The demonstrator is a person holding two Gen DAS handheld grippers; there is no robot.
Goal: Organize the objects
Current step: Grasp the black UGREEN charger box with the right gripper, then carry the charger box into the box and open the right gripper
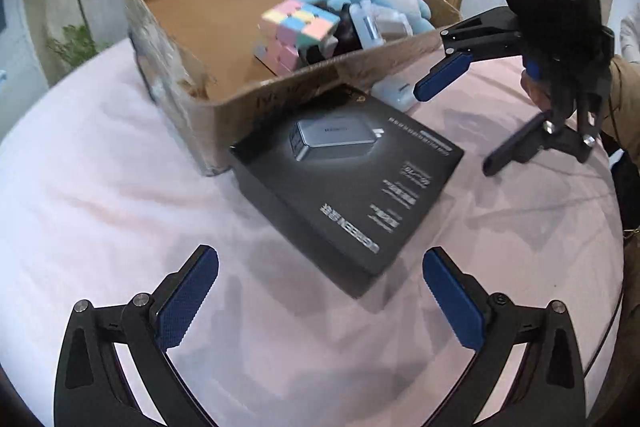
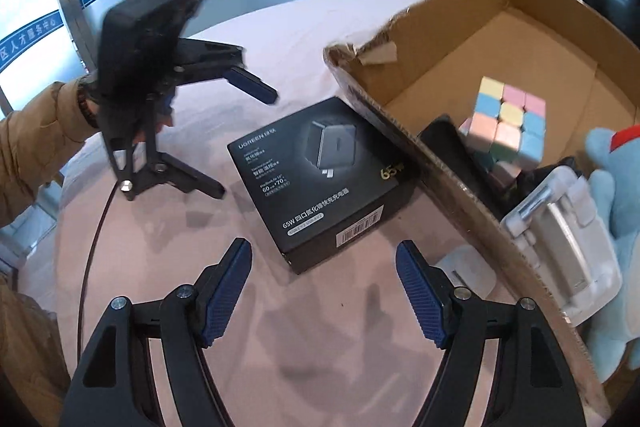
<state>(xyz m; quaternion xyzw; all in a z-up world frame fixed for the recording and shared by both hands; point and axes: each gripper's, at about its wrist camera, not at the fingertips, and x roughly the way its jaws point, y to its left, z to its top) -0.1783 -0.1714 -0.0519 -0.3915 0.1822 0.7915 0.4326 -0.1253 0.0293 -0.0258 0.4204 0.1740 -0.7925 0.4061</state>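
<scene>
Taking the black charger box (image 1: 348,183) as the landmark: it lies flat on the pink cloth (image 1: 100,187), one corner touching the near wall of the cardboard box (image 1: 256,99), and it sits between the two claws. To its left the left gripper (image 1: 320,295) hangs wide open and empty, the box just ahead of its fingertips. To its right the right gripper (image 1: 456,125) is likewise open and holding nothing. I judge the left claw slightly nearer, and the box's sides run diagonal to both.
</scene>
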